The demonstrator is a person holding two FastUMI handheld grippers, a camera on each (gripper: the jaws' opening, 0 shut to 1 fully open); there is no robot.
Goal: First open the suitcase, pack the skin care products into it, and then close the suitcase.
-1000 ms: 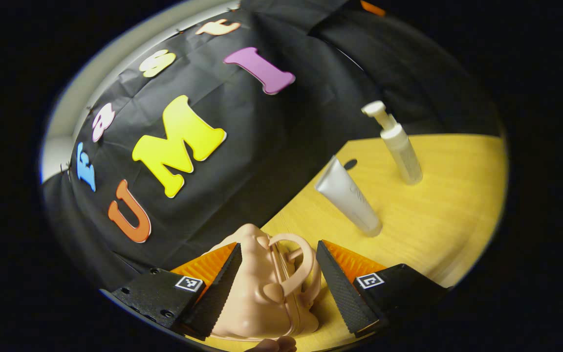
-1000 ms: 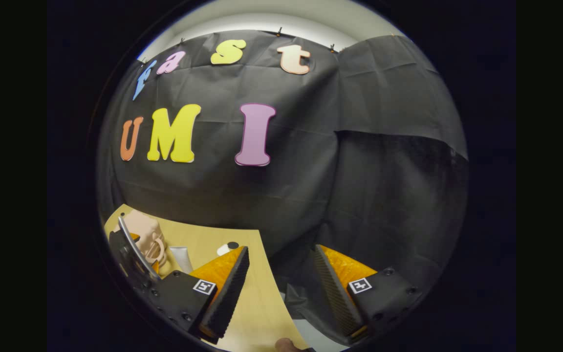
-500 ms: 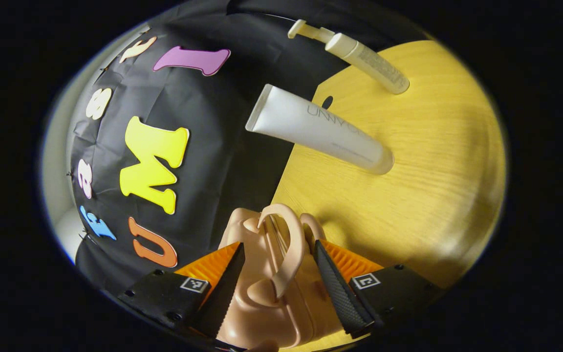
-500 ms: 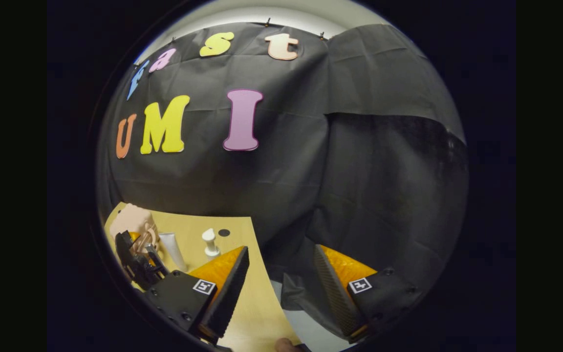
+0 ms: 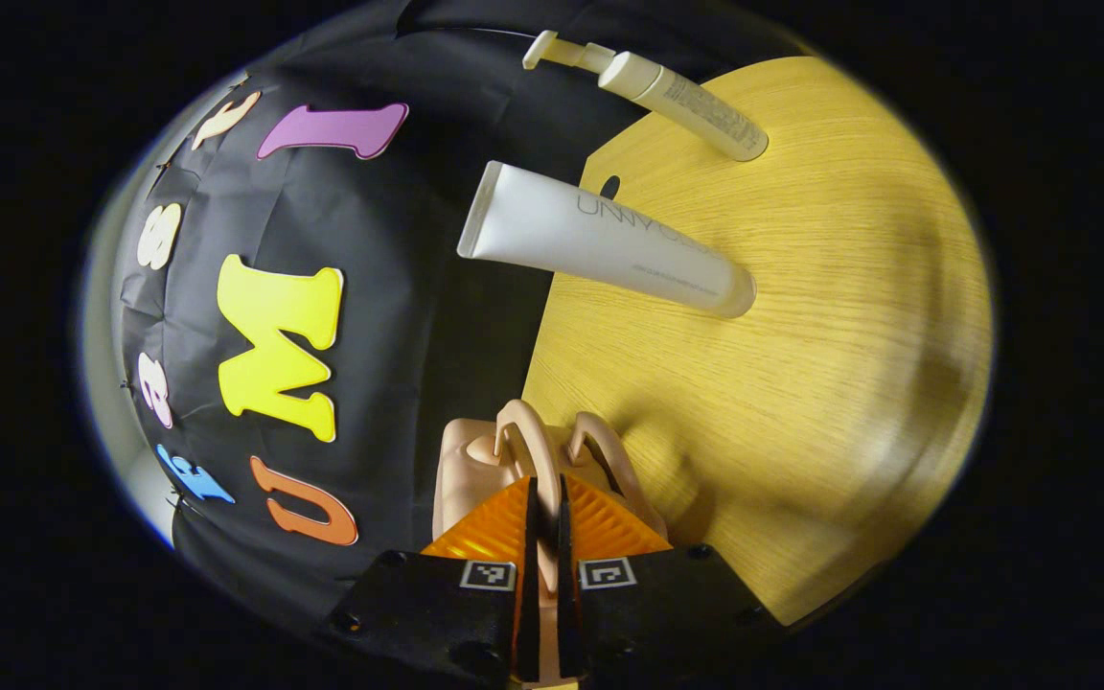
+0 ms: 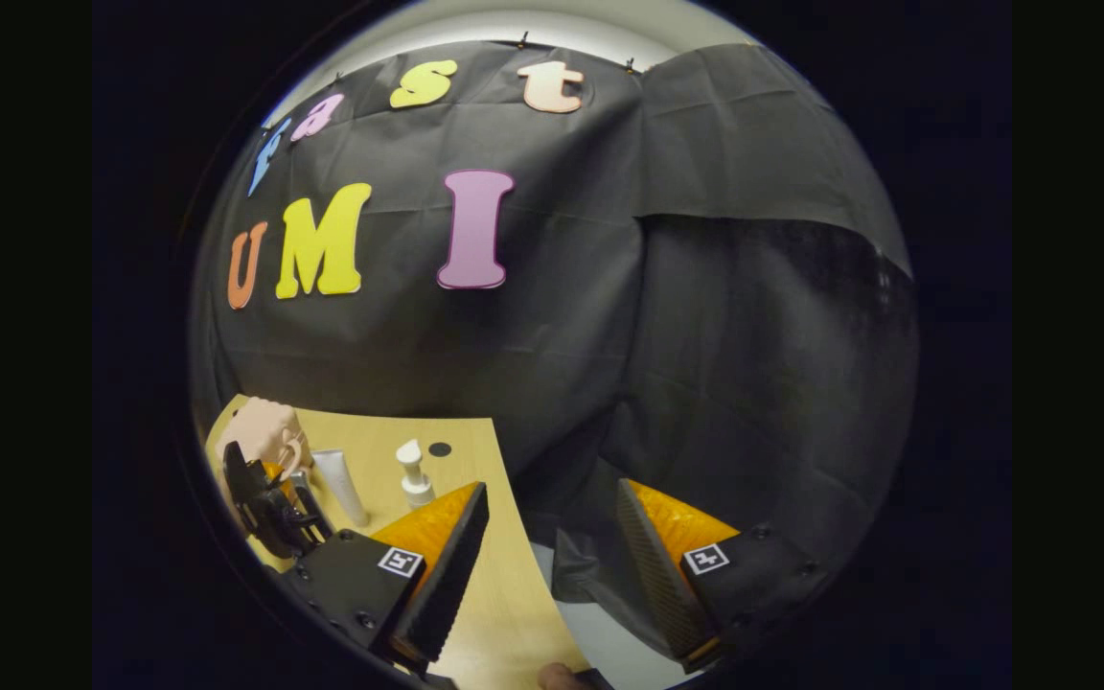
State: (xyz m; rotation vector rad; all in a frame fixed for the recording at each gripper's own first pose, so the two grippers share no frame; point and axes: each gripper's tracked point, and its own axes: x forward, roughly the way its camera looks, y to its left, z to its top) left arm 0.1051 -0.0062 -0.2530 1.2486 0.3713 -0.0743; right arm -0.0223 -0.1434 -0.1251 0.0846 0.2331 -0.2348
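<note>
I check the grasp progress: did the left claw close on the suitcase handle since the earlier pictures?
Yes. The left claw has shut on the handle of the suitcase.

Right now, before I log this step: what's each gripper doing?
Left gripper: shut on the suitcase handle.
Right gripper: open, holding nothing, above the table edge.

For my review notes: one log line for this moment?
left tongs: shut on suitcase handle | right tongs: open, idle | tube, pump bottle: on table

Suitcase (image 6: 260, 433) at table (image 6: 504, 613) far-left corner, tube (image 6: 339, 484) just right, pump bottle (image 6: 413, 474) right of tube.
</note>
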